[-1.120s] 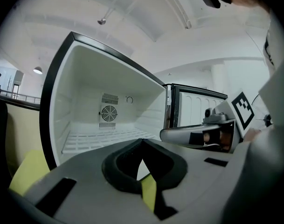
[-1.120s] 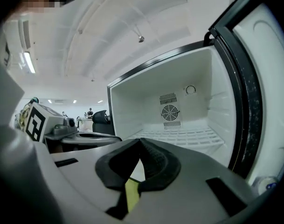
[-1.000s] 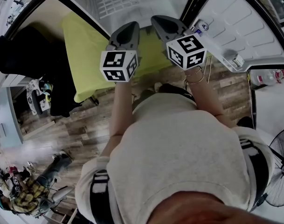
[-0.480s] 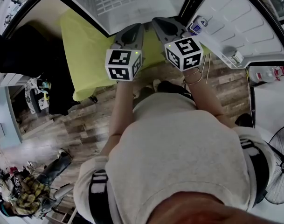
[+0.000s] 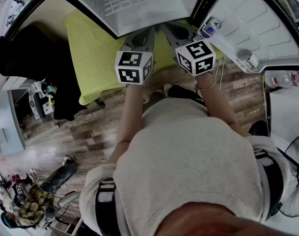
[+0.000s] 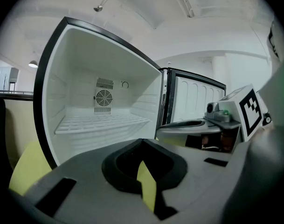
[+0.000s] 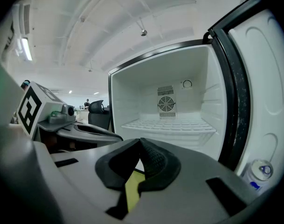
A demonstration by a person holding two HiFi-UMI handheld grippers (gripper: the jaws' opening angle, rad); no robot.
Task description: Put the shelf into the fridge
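- Shelf (image 5: 139, 1), a white wire grid, lies level inside the open fridge (image 6: 86, 69) at the top centre of the head view. In the left claw view it runs across the compartment just below the round fan grille on the back wall, and its edges seem to meet both side walls.
- Left claw (image 5: 142, 36) sits just below the fridge's lower edge, left of centre. It is clenched on nothing: its tips meet, only yellow-green shows through the slit below them, and the shelf is well apart from it.
- Right claw (image 5: 174, 31) is just beside it to the right and is likewise clenched and empty. Its own view looks straight into the compartment.
- Fridge door (image 5: 257, 28) stands swung wide at the upper right, with a bottle (image 5: 210, 26) in its lower rack.
- Yellow-green cover (image 5: 90, 53) lies at the left of the fridge, above the wooden floor (image 5: 90, 132).
- Judged from this, the placing step looks done, since the shelf rests inside and neither claw touches it.
- A sensible next move would be drawing both claws back from the opening. If the door is to be closed, a claw would need to reach round to its outer edge at the right.
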